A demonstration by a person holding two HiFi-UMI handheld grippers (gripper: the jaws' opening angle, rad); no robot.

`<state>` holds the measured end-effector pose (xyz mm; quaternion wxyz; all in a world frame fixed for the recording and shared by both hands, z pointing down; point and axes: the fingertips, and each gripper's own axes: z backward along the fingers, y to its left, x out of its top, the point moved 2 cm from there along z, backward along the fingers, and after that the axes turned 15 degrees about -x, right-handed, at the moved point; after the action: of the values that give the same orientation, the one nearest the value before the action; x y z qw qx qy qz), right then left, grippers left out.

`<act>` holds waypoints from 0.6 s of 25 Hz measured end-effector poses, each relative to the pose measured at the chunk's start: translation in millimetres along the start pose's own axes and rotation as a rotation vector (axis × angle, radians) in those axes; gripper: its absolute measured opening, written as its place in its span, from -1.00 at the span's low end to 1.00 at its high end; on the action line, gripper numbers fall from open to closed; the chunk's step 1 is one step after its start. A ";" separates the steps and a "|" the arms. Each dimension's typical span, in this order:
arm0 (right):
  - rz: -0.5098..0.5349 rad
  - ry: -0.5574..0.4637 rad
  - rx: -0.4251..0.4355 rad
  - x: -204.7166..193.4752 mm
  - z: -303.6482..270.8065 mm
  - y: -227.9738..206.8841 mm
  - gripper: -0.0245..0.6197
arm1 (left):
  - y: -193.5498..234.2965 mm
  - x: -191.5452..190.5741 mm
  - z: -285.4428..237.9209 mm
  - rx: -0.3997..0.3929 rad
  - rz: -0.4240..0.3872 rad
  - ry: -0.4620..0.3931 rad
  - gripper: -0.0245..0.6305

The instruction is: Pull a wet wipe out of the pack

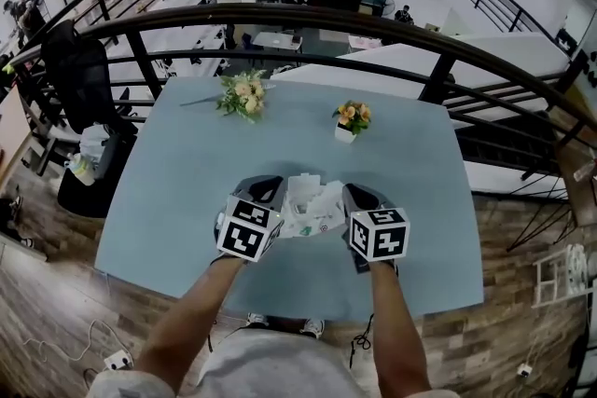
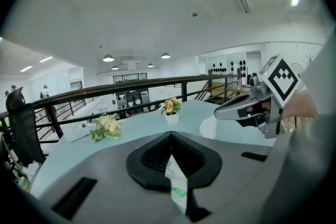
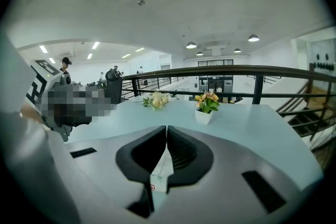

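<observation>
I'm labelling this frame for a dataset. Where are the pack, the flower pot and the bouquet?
pack (image 1: 312, 212): head view, on its printed top face.
flower pot (image 1: 344, 134): head view, on the white pot's side.
bouquet (image 1: 242, 94): head view, on the pale blooms.

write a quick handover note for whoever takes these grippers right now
Left gripper: shut on one printed edge of the wipe pack.
Right gripper: shut on its opposite edge.
Pack: between them, over the near middle of the blue table.
Done: pack gripped on both sides.
Left to do: no wipe is clearly out yet; probably free one gripper and draw one.
</observation>
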<state>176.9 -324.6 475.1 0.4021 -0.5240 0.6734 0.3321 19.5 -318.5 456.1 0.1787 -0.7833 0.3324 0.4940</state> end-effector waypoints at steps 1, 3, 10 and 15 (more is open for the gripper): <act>-0.002 -0.003 -0.004 0.9 1.4 -2.0 -0.88 | -1.3 1.3 -1.1 -0.003 -0.002 -0.001 -0.94; -0.006 -0.010 -0.014 3.3 5.1 -6.0 -0.88 | -4.1 4.5 -3.2 -0.010 -0.006 -0.004 -0.94; -0.023 -0.049 -0.050 15.4 18.8 -22.8 -0.88 | -16.0 12.8 -15.2 -0.039 -0.021 -0.011 -0.94; -0.037 -0.063 -0.086 18.7 28.5 -37.8 -0.88 | -25.4 19.6 -24.1 -0.066 -0.031 -0.020 -0.94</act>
<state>216.7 -316.8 444.5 0.4065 -0.5422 0.6358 0.3696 58.7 -321.7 448.2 0.1637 -0.7888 0.3019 0.5097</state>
